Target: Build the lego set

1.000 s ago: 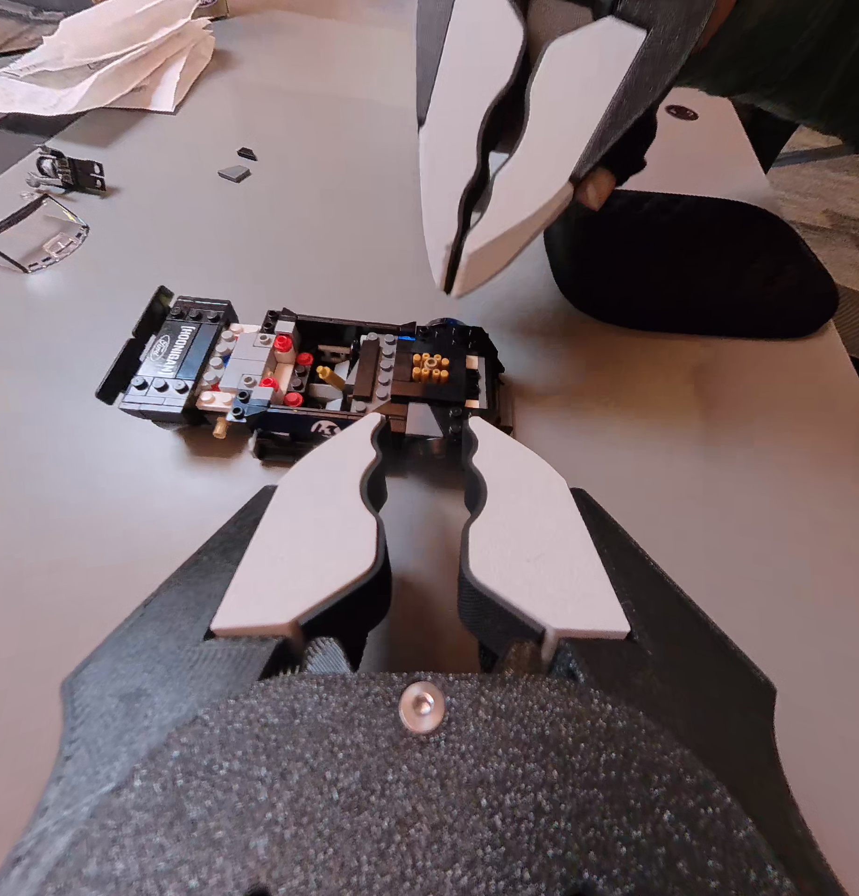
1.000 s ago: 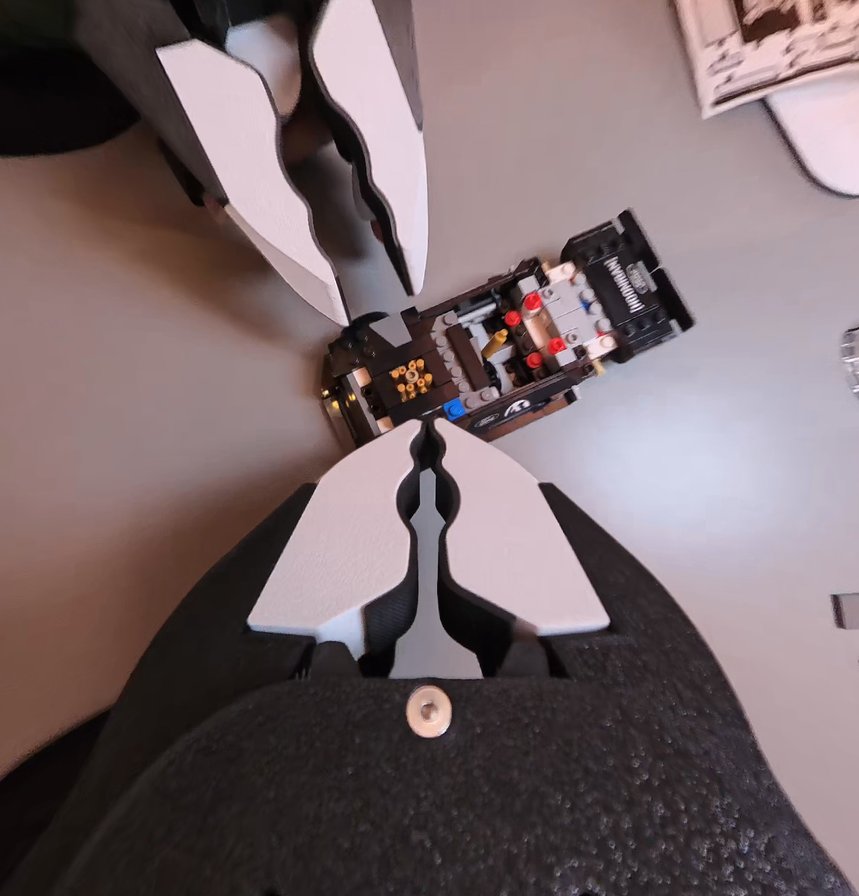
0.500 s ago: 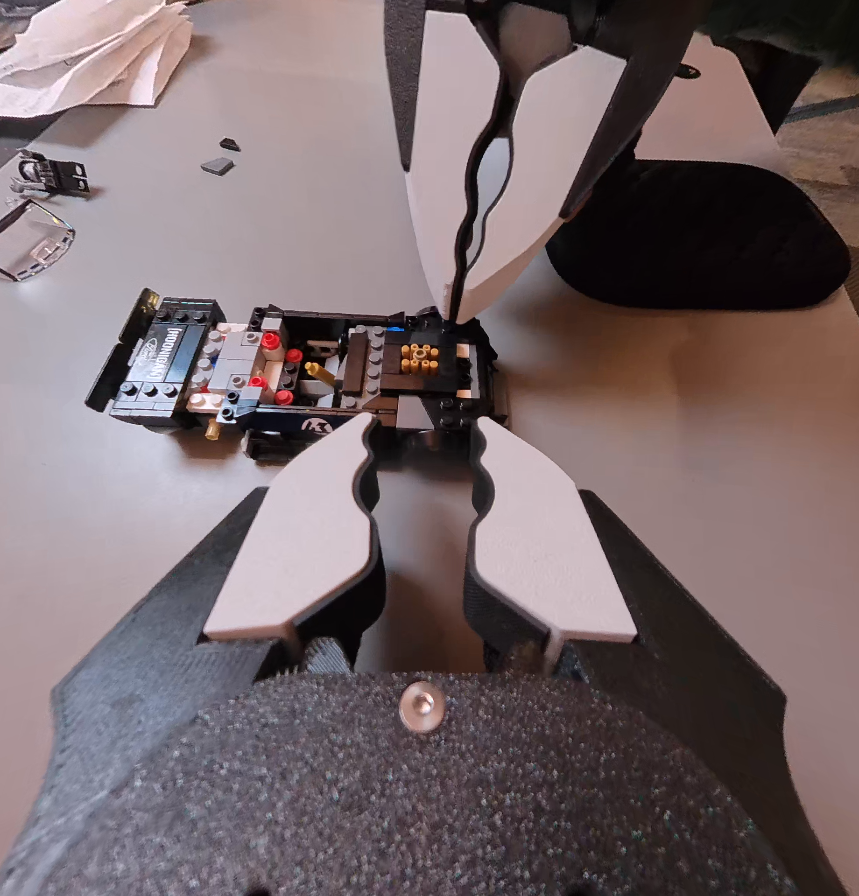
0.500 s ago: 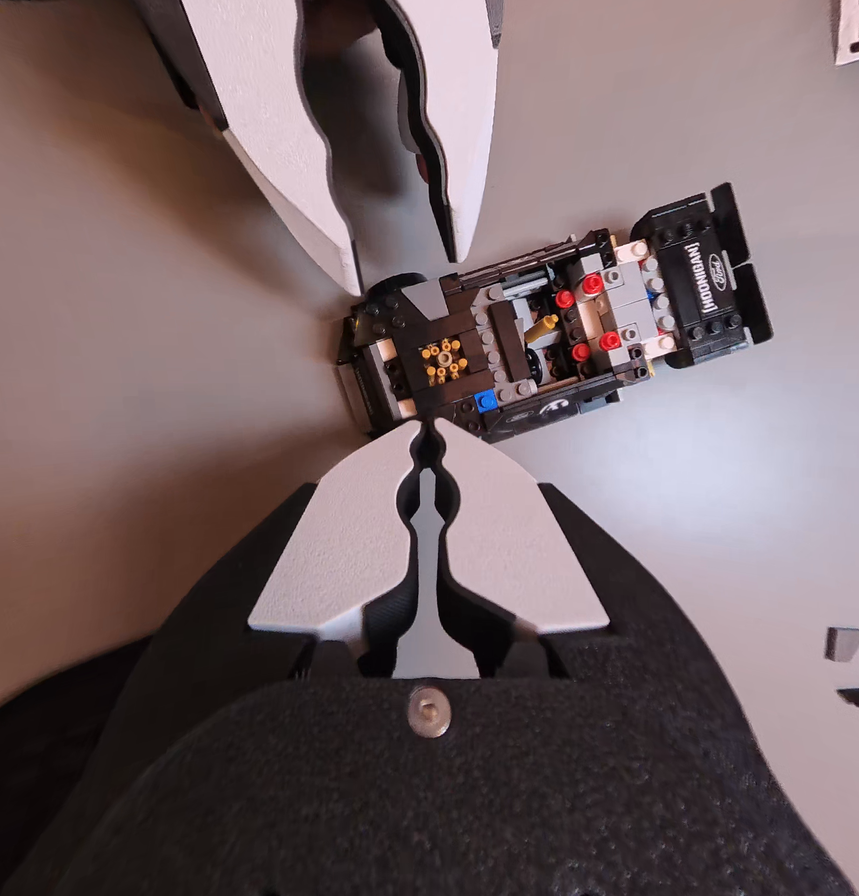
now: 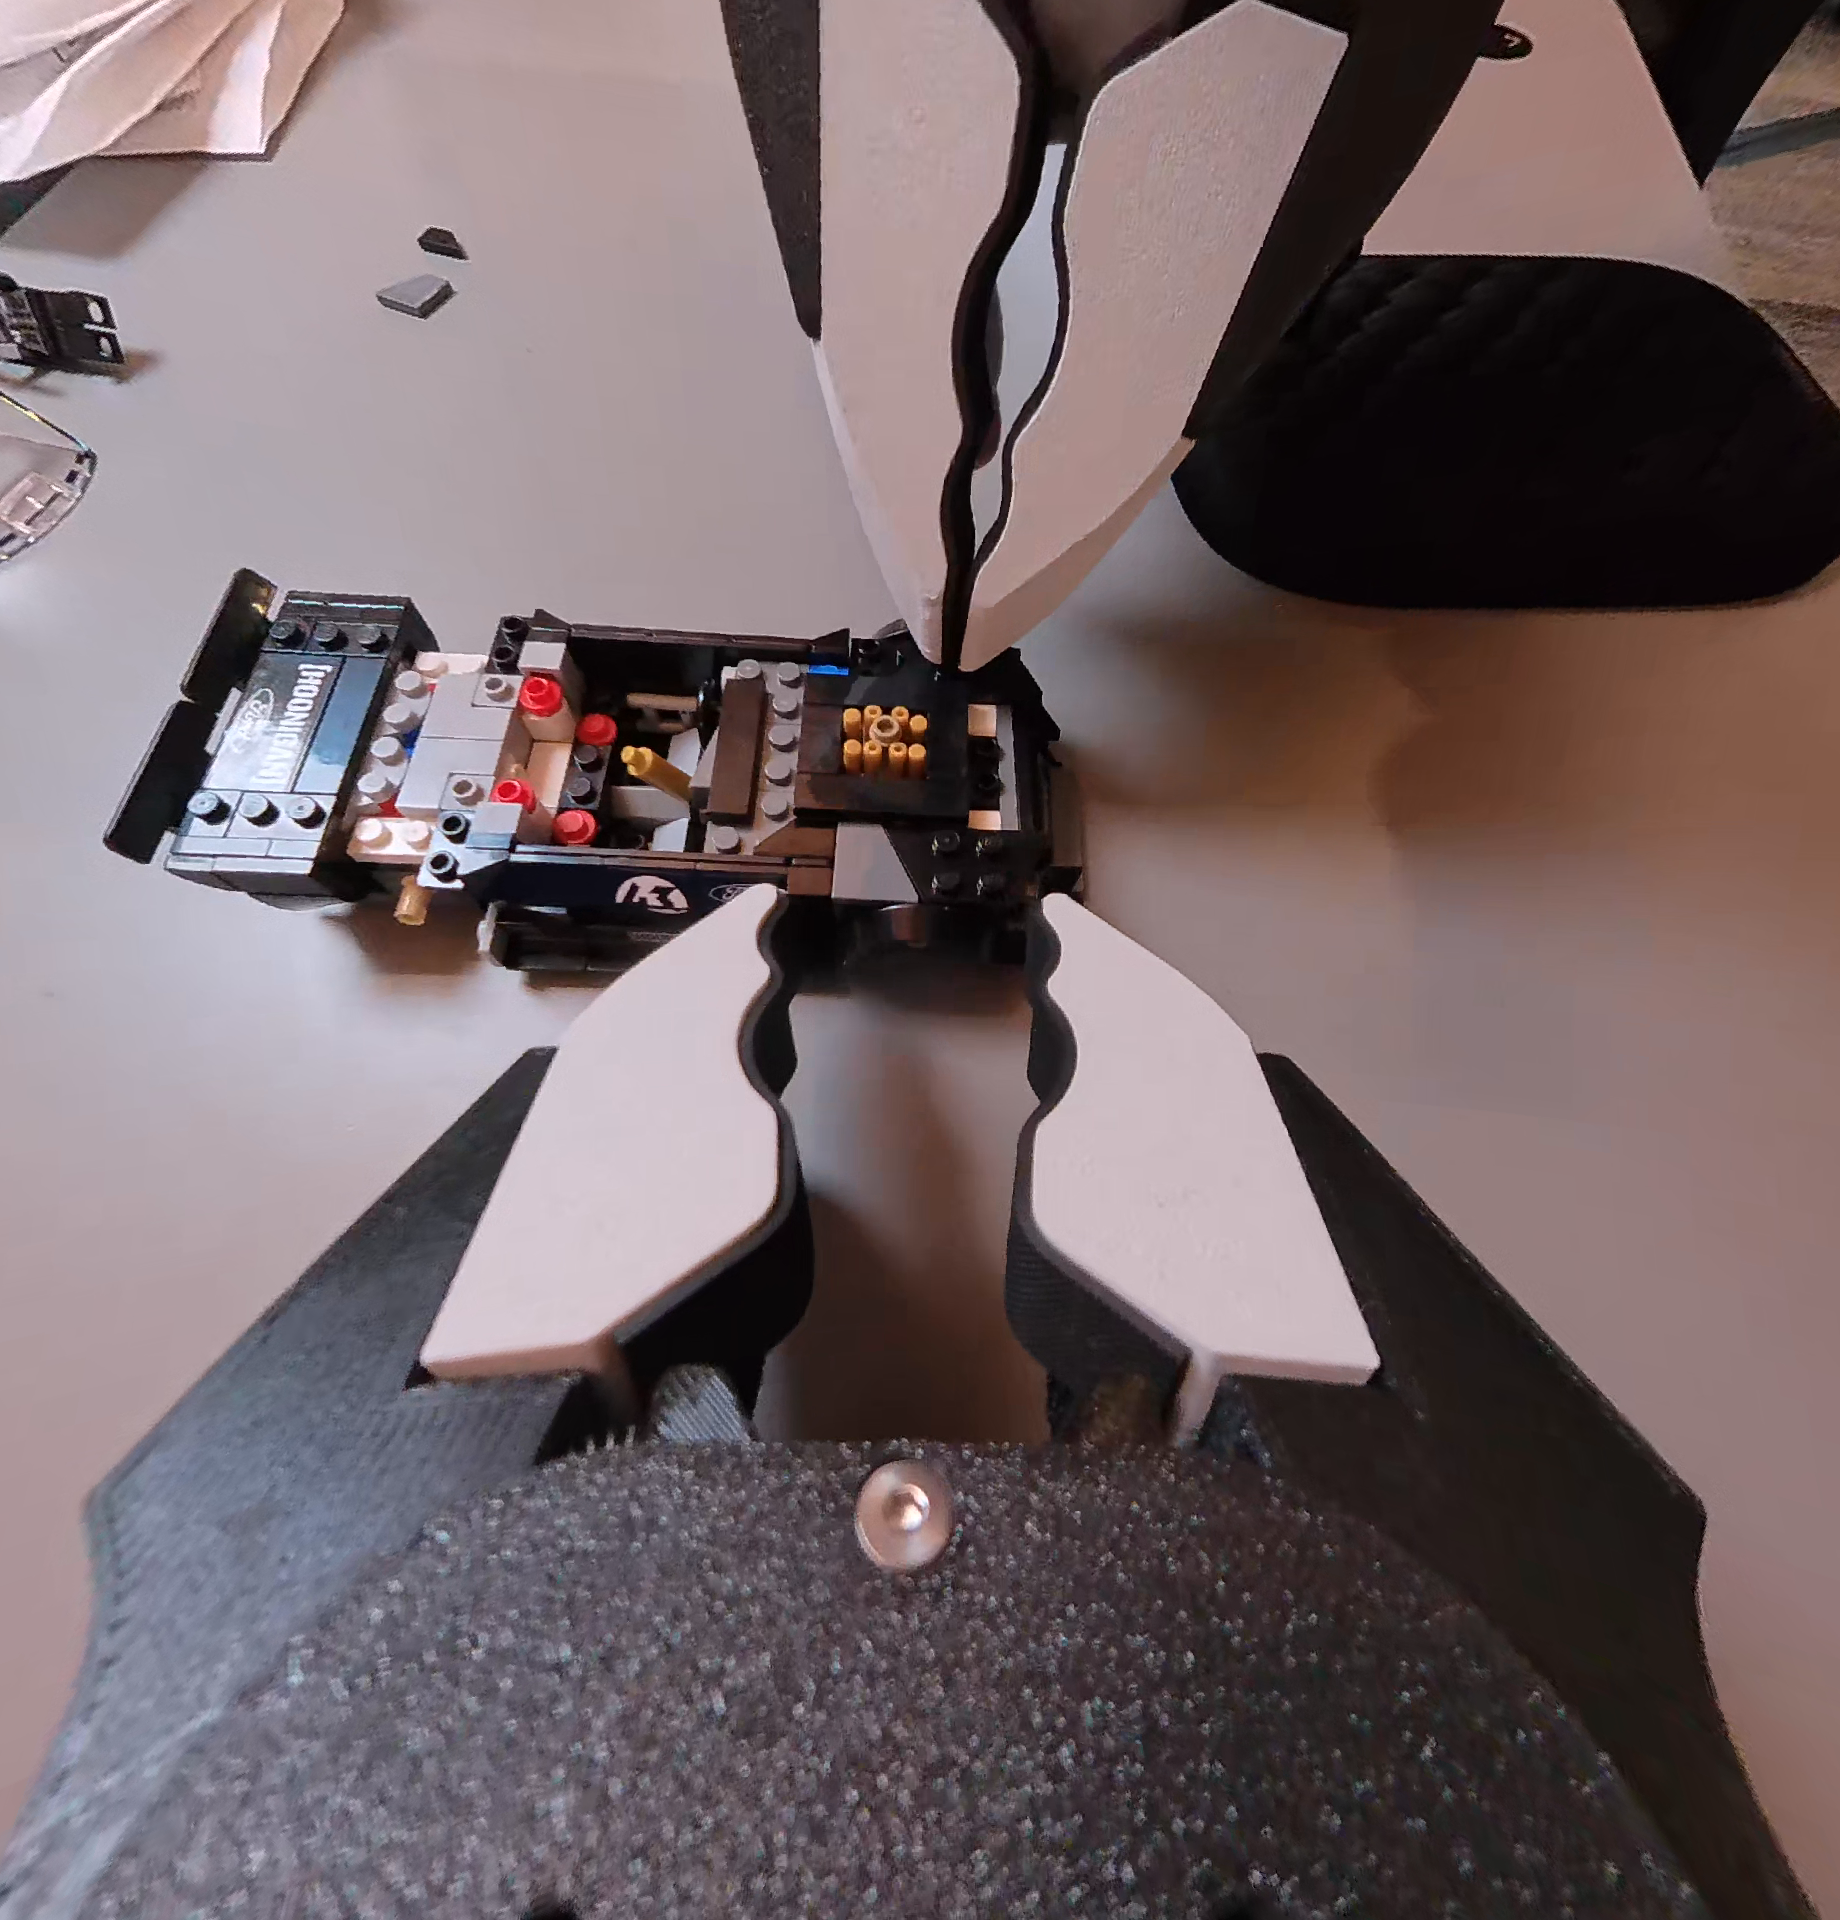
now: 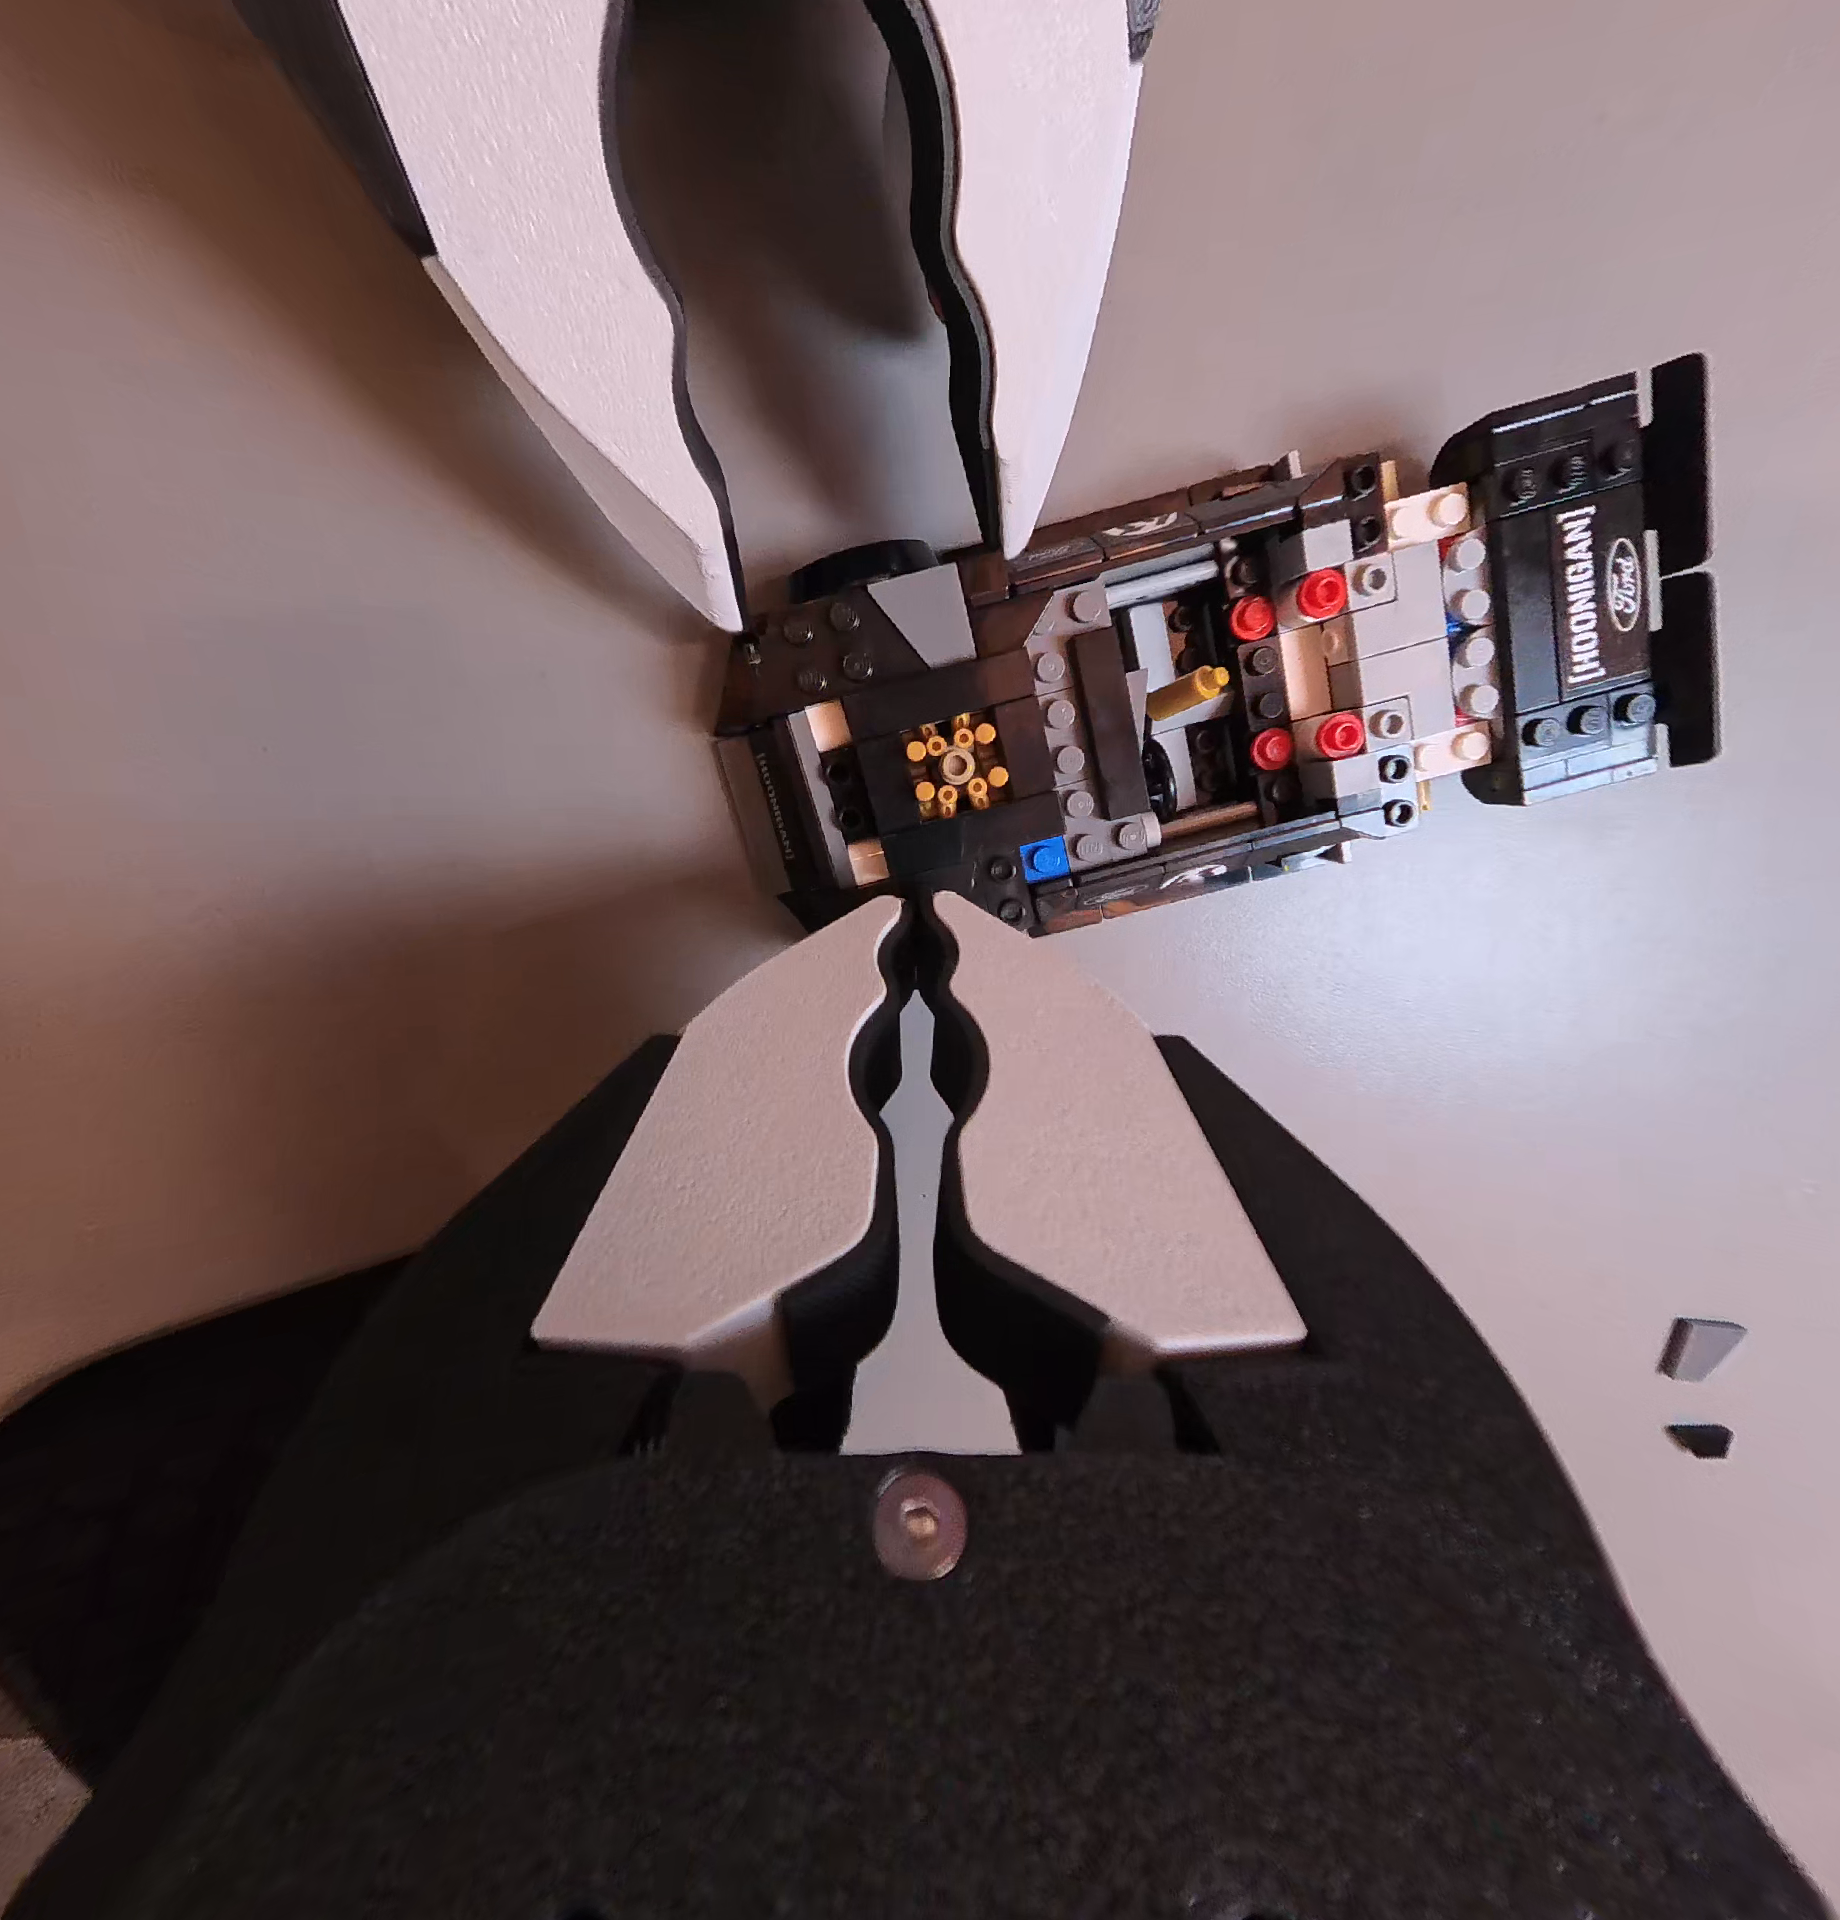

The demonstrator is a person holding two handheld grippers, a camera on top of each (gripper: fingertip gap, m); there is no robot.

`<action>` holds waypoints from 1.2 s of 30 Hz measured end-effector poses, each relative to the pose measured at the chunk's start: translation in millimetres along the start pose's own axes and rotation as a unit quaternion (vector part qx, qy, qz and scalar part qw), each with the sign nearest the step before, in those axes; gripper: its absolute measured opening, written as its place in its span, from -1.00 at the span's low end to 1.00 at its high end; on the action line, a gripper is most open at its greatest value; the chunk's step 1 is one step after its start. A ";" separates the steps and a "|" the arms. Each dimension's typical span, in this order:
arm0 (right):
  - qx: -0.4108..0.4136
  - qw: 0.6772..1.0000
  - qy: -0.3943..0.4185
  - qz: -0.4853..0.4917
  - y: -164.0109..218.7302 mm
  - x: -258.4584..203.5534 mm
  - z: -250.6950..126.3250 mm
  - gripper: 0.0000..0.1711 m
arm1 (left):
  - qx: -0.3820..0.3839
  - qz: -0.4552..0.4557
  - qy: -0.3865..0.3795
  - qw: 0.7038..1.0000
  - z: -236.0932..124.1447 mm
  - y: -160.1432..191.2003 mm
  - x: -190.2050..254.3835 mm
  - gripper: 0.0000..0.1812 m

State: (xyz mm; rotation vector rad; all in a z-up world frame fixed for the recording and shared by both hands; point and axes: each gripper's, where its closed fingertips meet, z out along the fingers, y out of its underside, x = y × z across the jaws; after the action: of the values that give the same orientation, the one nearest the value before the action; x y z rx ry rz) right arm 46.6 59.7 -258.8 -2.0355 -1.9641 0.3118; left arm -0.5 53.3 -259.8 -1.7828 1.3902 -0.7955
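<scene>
A partly built black lego car (image 5: 625, 769) lies on the grey table (image 5: 1415, 935), with red studs, a yellow engine block and a dark rear wing. My left gripper (image 5: 911, 920) is open. Its fingertips straddle the car's near front corner and wheel with a gap beside each pad. From above, the right wrist view shows the left gripper (image 6: 864, 577) either side of the front wheel. My right gripper (image 6: 921, 906) is shut, with nothing visible between its pads. Its closed tips rest at the front top edge of the car (image 6: 1207, 707). The right gripper (image 5: 952, 657) comes down on the car's far side.
A small grey piece (image 5: 417, 294) and a small black piece (image 5: 441, 242) lie at the back left; they also show in the right wrist view, grey (image 6: 1700, 1345) and black (image 6: 1700, 1439). A clear windscreen part (image 5: 12, 499), a black part (image 5: 38, 327), papers (image 5: 116, 83) and a black cushion (image 5: 1518, 436) lie around. Tip to tip, the grippers are about 6 cm apart. My right gripper's tips are some 20 cm from the small grey piece (image 5: 417, 294). It is also in sight in the right wrist view (image 6: 1696, 1344).
The left jaws have widened around the car's front corner. The shut right gripper has come down from above the table onto the car's front edge. The car has turned a little.
</scene>
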 end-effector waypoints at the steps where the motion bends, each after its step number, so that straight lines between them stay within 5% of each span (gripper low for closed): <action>1: -0.006 1.000 -0.001 0.000 0.1 0.0 0.0 -1.00 | 0.000 -0.001 0.001 1.000 0.0 0.0 0.1 -0.54; 13: -0.016 1.000 -0.001 0.011 -1.0 0.0 0.5 -1.00 | 0.001 -0.006 0.002 1.000 -0.4 0.1 -0.6 -0.53; 22: 0.177 0.978 0.068 0.089 -11.7 5.2 -26.1 -1.00 | 0.011 -0.010 -0.002 1.000 -3.7 -2.2 -3.2 -0.54; 24: 0.204 0.967 0.083 0.129 1.0 11.7 -36.6 -0.56 | 0.018 -0.010 -0.004 1.000 -5.6 -4.6 -4.5 -0.55; 27: 0.236 0.943 0.151 0.179 32.9 37.3 -50.9 -0.38 | 0.037 -0.011 -0.015 0.999 -9.0 -10.9 -8.6 -0.57; 29: 0.240 0.929 0.196 0.200 56.1 58.2 -58.1 -0.45 | 0.066 -0.009 -0.036 0.997 -13.9 -20.6 -14.4 -0.65; 32: 0.239 0.918 0.248 0.197 81.4 91.1 -65.0 -1.00 | 0.130 -0.007 -0.078 0.988 -28.7 -39.8 -25.7 -0.82; 36: 0.209 0.928 0.234 0.202 101.3 135.1 -54.6 -0.96 | 0.179 -0.022 -0.128 0.975 -48.0 -49.2 -44.1 -0.93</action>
State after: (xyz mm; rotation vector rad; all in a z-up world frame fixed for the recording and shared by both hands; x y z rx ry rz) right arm 166.6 188.7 -237.5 -1.9756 -1.0853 0.2691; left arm -24.1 95.5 -194.0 -1.5735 0.9740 -0.7539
